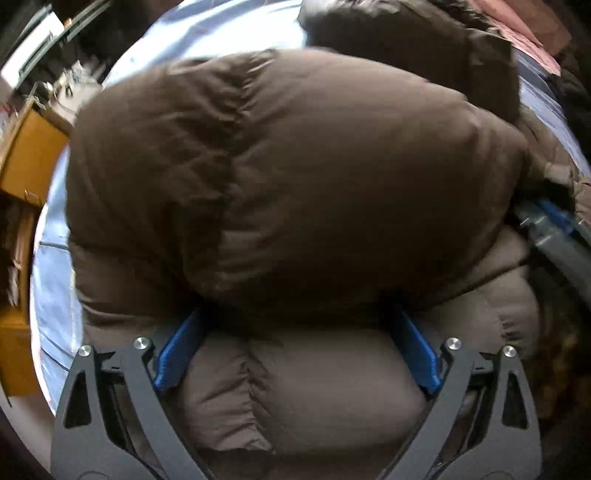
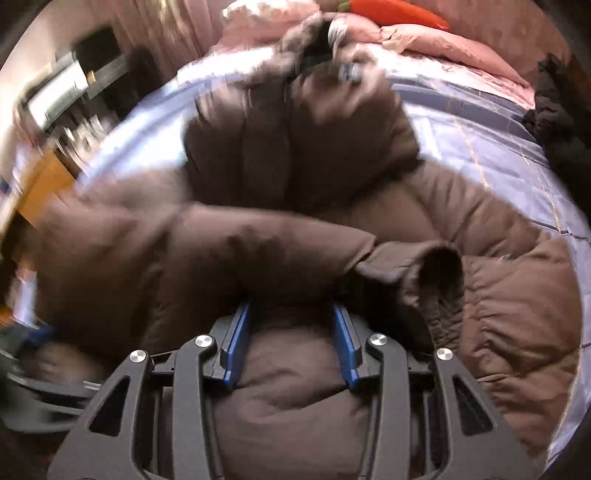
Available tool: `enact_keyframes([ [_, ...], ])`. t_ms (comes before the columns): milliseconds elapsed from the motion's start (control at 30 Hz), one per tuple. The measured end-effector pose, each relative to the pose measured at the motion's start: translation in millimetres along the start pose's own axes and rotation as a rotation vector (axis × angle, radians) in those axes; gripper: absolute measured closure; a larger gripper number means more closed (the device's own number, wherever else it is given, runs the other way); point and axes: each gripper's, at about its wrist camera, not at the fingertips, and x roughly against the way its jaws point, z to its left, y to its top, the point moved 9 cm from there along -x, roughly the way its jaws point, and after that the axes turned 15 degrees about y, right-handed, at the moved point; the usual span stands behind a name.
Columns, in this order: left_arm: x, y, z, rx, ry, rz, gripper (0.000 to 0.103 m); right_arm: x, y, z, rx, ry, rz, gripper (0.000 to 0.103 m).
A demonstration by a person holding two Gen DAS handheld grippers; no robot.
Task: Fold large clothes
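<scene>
A brown padded jacket lies bunched on a lilac quilt. My left gripper points down into it, jaws wide. A puffy panel fills the gap between the blue pads, and a thick fold covers the fingertips. In the right wrist view the jacket spreads across the bed, its hood at the far end. A sleeve with its open cuff lies across the tips of my right gripper. Those jaws stand partly apart over the padding, with no pinch visible. The picture is blurred.
Pink pillows and an orange carrot-shaped plush toy sit at the head of the bed. Dark clothing is heaped at the right edge. A wooden cabinet stands left of the bed. Bare quilt shows right of the jacket.
</scene>
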Motion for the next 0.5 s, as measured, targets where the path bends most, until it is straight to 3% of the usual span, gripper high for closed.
enact_keyframes([
  [67, -5.0, 0.9, -2.4, -0.014, 0.016, 0.008, 0.004, -5.0, 0.7, -0.6, 0.011, -0.019, 0.012, 0.061],
  [167, -1.6, 3.3, -4.3, -0.013, 0.033, 0.006, 0.006, 4.4, 7.8, -3.3, -0.033, 0.032, 0.037, 0.061],
  [233, 15.5, 6.3, 1.8, 0.026, -0.002, -0.006, 0.009, 36.2, 11.5, -0.4, -0.082, 0.100, -0.024, 0.061],
  [300, 37.7, 11.6, 10.0, 0.054, -0.020, -0.084, 0.009, 68.5, 7.8, -8.1, -0.076, 0.062, -0.109, 0.061],
  [333, 40.0, 12.8, 12.7, 0.041, 0.016, -0.106, 0.008, 66.5, 3.6, -12.8, -0.072, 0.027, -0.086, 0.060],
  [400, 21.2, 5.2, 13.8, -0.007, 0.115, -0.054, 0.006, 35.6, -23.0, -24.6, -0.065, 0.021, 0.126, 0.060],
  [433, 7.5, -3.3, 6.8, -0.011, 0.071, 0.018, 0.006, 37.3, -22.8, -23.8, -0.045, 0.012, 0.127, 0.060],
  [500, 14.9, -3.0, 8.6, 0.037, 0.029, 0.036, 0.009, 54.4, -10.7, -15.3, -0.015, 0.013, 0.096, 0.058],
])
